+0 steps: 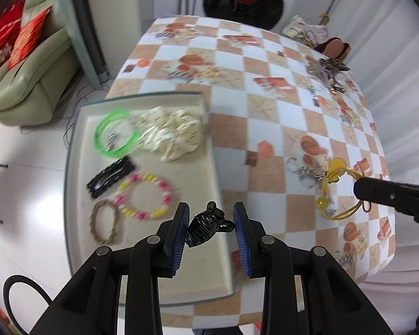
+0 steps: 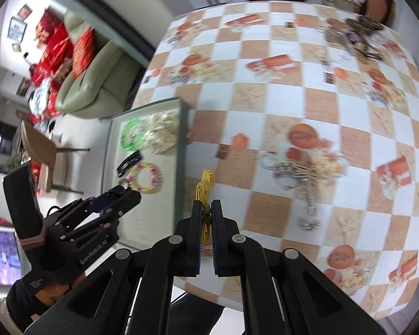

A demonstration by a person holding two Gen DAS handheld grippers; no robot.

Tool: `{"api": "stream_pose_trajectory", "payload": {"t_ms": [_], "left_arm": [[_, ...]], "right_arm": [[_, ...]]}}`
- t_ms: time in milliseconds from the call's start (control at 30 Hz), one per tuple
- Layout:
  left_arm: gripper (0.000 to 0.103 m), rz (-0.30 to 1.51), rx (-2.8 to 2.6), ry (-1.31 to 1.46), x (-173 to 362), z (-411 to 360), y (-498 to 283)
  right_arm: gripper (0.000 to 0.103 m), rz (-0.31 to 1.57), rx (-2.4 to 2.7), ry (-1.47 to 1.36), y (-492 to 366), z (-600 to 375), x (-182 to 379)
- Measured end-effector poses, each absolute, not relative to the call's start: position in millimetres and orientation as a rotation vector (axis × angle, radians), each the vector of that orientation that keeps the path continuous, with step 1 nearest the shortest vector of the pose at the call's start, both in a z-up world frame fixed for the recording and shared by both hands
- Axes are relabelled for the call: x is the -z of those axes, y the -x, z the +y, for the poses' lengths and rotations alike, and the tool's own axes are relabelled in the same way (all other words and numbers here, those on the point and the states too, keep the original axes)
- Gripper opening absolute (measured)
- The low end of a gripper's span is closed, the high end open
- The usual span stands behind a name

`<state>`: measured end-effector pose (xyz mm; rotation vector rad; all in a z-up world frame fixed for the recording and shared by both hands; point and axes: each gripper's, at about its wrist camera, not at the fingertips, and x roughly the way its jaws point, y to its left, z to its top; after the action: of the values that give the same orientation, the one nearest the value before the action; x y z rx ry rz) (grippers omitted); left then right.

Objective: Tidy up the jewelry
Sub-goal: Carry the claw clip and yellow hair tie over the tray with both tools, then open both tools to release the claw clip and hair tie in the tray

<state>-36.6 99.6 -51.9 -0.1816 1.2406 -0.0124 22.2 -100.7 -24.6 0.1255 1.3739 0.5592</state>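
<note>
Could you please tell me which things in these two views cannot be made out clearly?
- Heap of jewelry at the table's far corner, both views: blurred and small, single pieces cannot be told apart.
- Black hair claw in the left tongs, right wrist view: hidden by the tongs.
- Yellow hair tie in the right tongs, right wrist view: lower part hidden between the pads.
- Right tongs, left wrist view: cut off by the edge.

Right claw (image 2: 206,209) is clamped tight on a yellow hair tie (image 2: 205,192), hanging over the checkered worktop (image 2: 293,106). Off to the left there's a tray (image 2: 167,195) with a green bangle (image 2: 131,136), a cream scrunchie (image 2: 160,135), black clips (image 2: 129,162) and a pink-and-yellow bead bracelet (image 2: 146,178). The left claw (image 2: 125,195) hovers over the tray.
</note>
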Motion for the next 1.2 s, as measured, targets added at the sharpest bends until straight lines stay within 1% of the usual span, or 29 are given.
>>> {"api": "stream_pose_trajectory", "payload": {"t_ms": [467,767,1200], "left_arm": [[0.037,1.299,-0.162,0.261,84,177,83],[0.037,1.356,-0.209,0.271,114,187,98],[0.038,1.386,-0.239,0.235,137,189,92]], "right_arm": [[0.006,1.434,-0.741,-0.005,-10,0,40],[0.006,1.525,-0.819,0.065,0,48,76],[0.006,1.608,-0.8,0.17,-4,75,134]]}}
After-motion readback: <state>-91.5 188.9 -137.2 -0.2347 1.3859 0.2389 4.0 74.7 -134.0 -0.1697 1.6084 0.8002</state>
